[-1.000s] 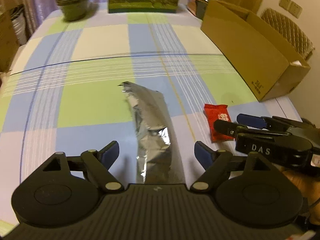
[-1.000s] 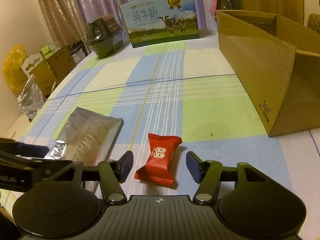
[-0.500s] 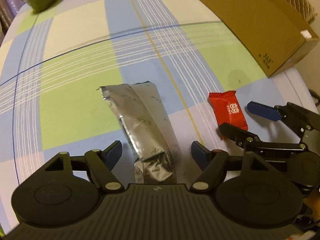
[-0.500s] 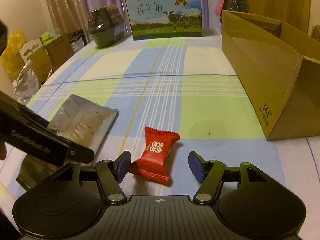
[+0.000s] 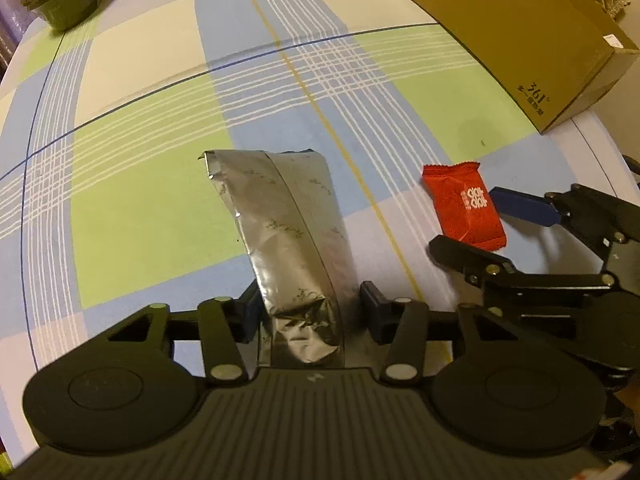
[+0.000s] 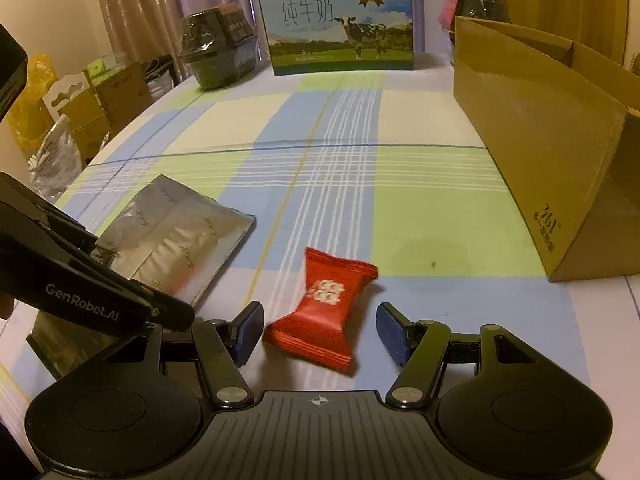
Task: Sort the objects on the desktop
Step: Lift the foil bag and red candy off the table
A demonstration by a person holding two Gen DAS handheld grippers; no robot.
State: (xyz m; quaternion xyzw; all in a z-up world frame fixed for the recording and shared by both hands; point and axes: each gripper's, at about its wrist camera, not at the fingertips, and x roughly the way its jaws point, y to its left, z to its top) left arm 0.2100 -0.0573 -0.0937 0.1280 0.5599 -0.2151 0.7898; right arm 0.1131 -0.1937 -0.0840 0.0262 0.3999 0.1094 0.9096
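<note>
I am working in a lived-in home room. A checked tablecloth covers the table; at its far edge stands a gift carton of milk, with curtains behind it. Left of the table, cardboard boxes and plastic bags crowd the floor.

Black tongs, blue pads, silver screws, "GenRobot.AI" lettering
</note>
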